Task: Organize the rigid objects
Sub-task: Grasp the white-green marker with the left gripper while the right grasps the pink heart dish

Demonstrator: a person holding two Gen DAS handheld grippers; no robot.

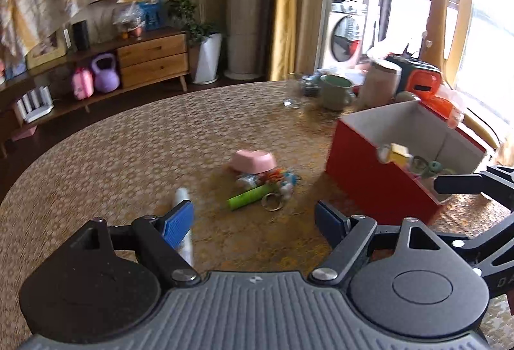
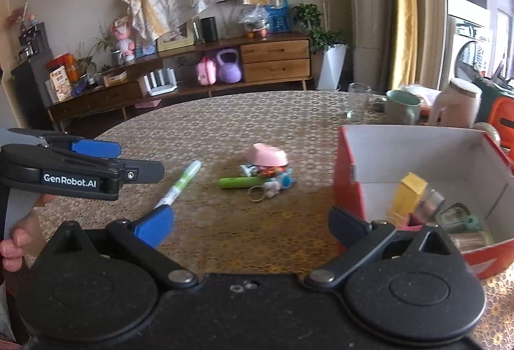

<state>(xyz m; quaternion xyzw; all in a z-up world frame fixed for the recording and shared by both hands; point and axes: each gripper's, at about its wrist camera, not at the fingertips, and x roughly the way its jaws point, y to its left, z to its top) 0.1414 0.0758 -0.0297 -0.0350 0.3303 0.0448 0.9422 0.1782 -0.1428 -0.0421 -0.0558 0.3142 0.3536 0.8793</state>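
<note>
We see both claws open, nothing between the jaws: left claw [image 1: 253, 221], right claw [image 2: 250, 229]. One green-white marker [image 2: 180, 186] lies on the counter [image 2: 208, 131], just beyond the left claw's left pad. Landmark: red box [image 2: 347, 176]. Left of it, apart, one pile: one pink dish [image 2: 267, 155], one green tube [image 2: 239, 182], one key ring [image 2: 256, 193].

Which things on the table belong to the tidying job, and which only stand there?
Job:
red box, partly filled
pen
green tube
pink dish
key ring

Lying about:
mug
glass
pale jug
</note>
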